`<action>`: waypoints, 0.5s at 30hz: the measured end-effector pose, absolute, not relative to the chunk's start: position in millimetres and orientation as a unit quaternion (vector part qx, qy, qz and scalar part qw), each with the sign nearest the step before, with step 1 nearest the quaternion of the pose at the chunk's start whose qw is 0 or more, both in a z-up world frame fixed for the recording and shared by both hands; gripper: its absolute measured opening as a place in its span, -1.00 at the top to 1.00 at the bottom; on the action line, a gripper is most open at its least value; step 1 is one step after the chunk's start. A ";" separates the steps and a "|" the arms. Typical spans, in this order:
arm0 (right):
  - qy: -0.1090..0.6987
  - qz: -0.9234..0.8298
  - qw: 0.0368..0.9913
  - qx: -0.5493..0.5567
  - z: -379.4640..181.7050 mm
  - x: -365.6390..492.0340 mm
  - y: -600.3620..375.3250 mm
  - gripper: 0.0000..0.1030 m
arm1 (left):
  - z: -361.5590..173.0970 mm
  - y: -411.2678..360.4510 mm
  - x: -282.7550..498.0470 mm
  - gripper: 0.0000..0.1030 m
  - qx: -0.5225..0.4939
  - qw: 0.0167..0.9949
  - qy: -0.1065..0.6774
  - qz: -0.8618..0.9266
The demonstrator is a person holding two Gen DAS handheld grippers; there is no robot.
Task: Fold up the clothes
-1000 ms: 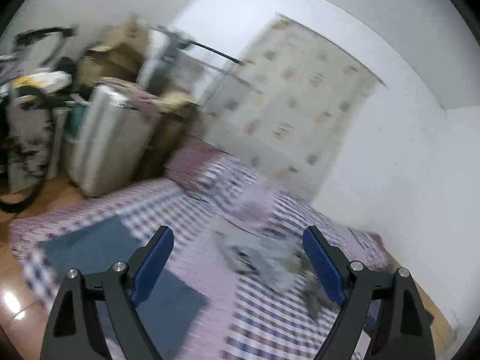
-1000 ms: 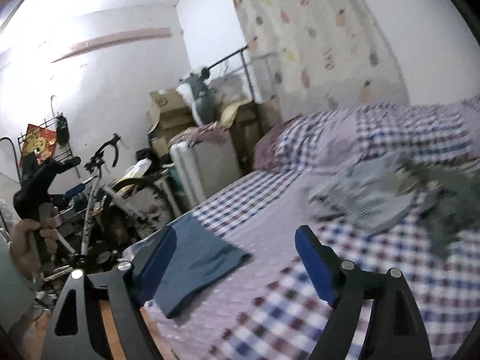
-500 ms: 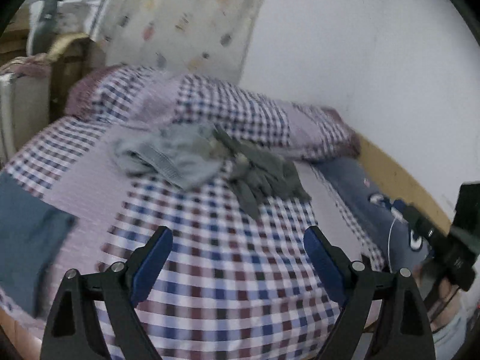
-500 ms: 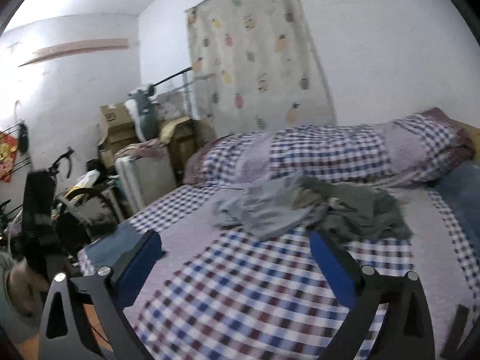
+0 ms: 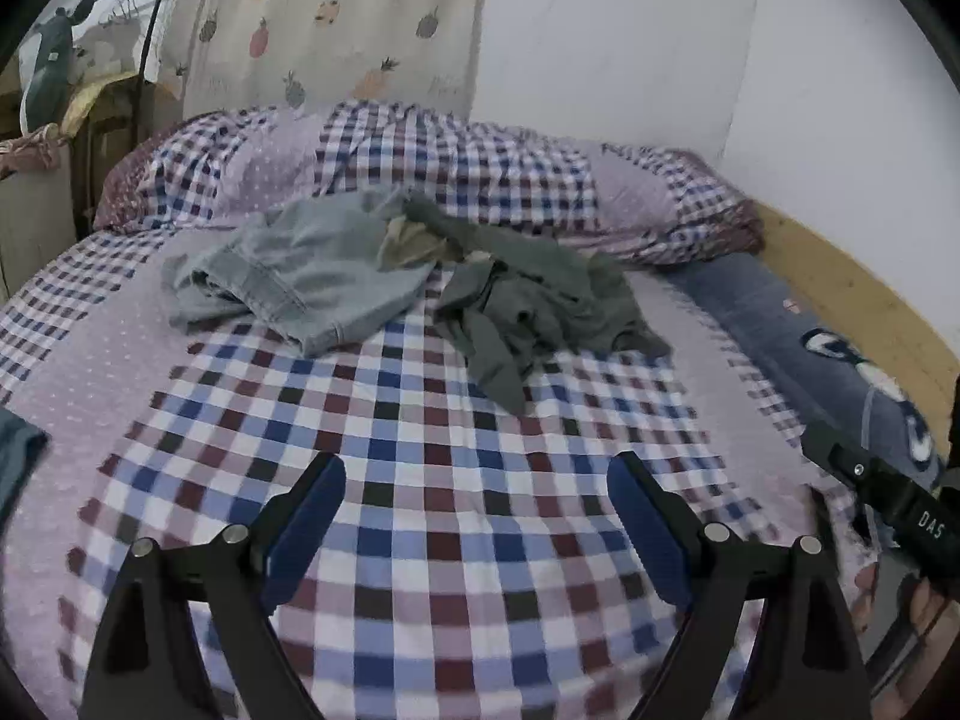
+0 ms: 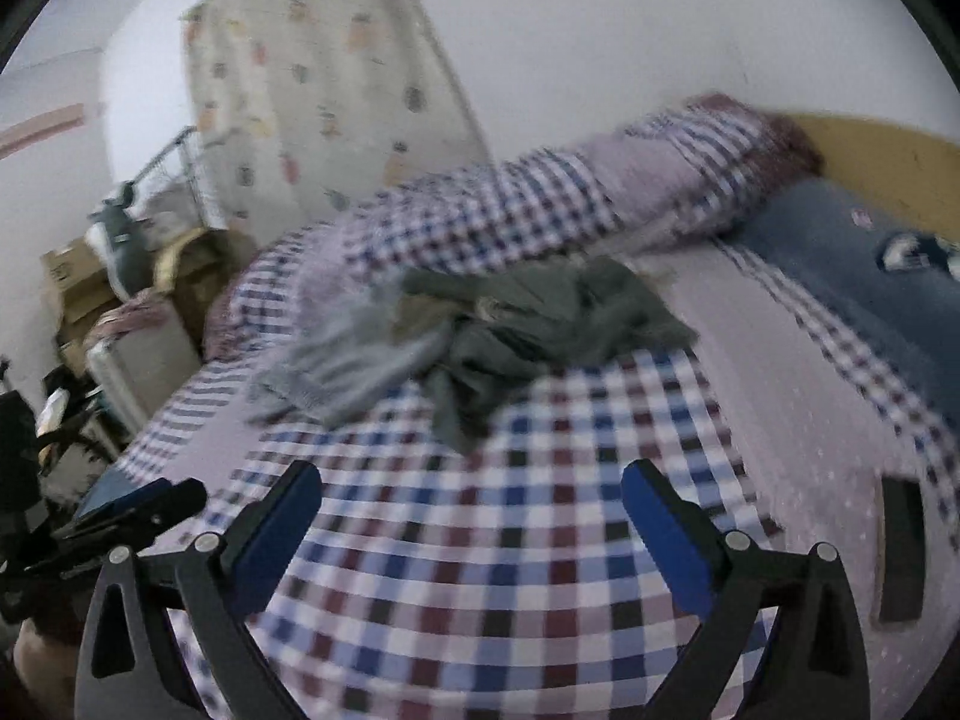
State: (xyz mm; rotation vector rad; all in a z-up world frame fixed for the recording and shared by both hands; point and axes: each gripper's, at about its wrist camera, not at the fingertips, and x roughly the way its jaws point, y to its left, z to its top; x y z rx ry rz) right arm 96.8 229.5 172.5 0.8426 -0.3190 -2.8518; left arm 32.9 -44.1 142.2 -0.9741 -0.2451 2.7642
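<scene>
A crumpled pile of clothes lies at the far middle of the checked bed (image 5: 420, 420). It holds a light grey-blue garment (image 5: 306, 276), a dark grey-green garment (image 5: 528, 306) and a small beige piece (image 5: 408, 240) between them. The right wrist view shows the same green garment (image 6: 540, 312) and grey garment (image 6: 348, 366), blurred. My left gripper (image 5: 477, 468) hangs open over the bedspread, short of the pile, holding nothing. My right gripper (image 6: 473, 473) is also open, jaws spread wide and empty, short of the pile. A folded blue cloth (image 5: 15, 456) lies at the bed's left edge.
A rolled checked quilt (image 5: 456, 162) lines the head of the bed under a fruit-print curtain (image 5: 336, 30). A navy cartoon blanket (image 5: 840, 360) and a wooden bed rail (image 5: 852, 294) run along the right. A black flat object (image 6: 900, 546) lies on the bed. Boxes (image 6: 78, 276) crowd the left.
Both views have swung from the cluttered left of the room onto the bed and sunk lower. The clothes pile is now straight ahead. The right jaws stand wider than before.
</scene>
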 end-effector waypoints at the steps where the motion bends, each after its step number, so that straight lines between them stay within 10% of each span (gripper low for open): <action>1: -0.109 -0.949 0.066 0.288 163.1 88.6 233.2 -0.99 | 132.0 -39.2 24.3 -0.78 -0.334 0.096 -0.076 0.935; 15: -0.060 -0.923 0.030 0.378 43.1 4.3 225.7 -0.99 | 29.7 -12.6 -38.0 -0.78 -0.398 0.080 -0.056 0.912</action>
